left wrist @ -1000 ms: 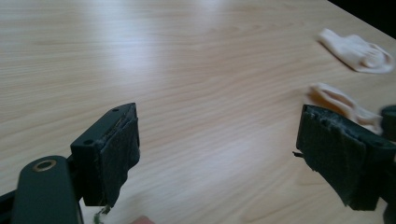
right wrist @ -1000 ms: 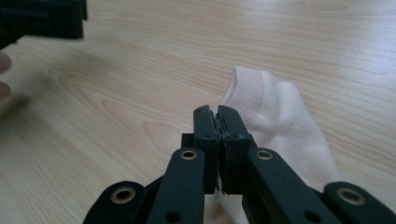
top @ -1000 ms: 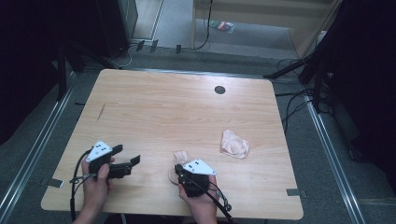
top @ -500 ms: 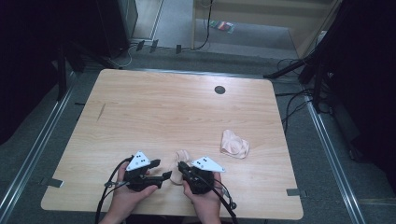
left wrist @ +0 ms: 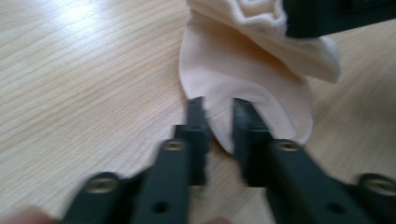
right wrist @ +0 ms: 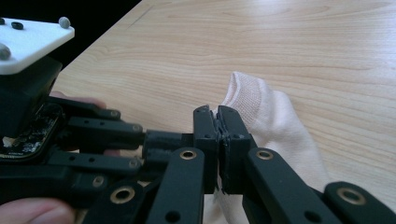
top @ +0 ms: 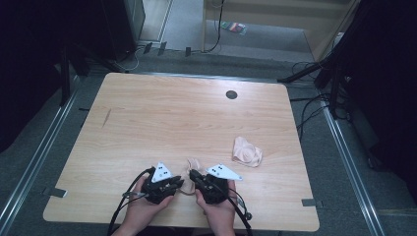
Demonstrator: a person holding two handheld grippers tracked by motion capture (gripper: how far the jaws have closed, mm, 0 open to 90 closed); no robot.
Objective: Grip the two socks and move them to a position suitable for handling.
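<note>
Beige sock pinched in right tongs; left tongs narrowly parted astride its edge.

A: Near edge of counter, centre: left tongs and right tongs face each other, tips nearly meeting.

B: Between them?

A: A sock lying on the counter. Left tongs' jaws straddle its edge, apart. Right tongs pinch its cuff, jaws together.

B: Elsewhere?

A: Second sock, bunched, to the right and slightly farther back. A round hole near the far edge.
</note>
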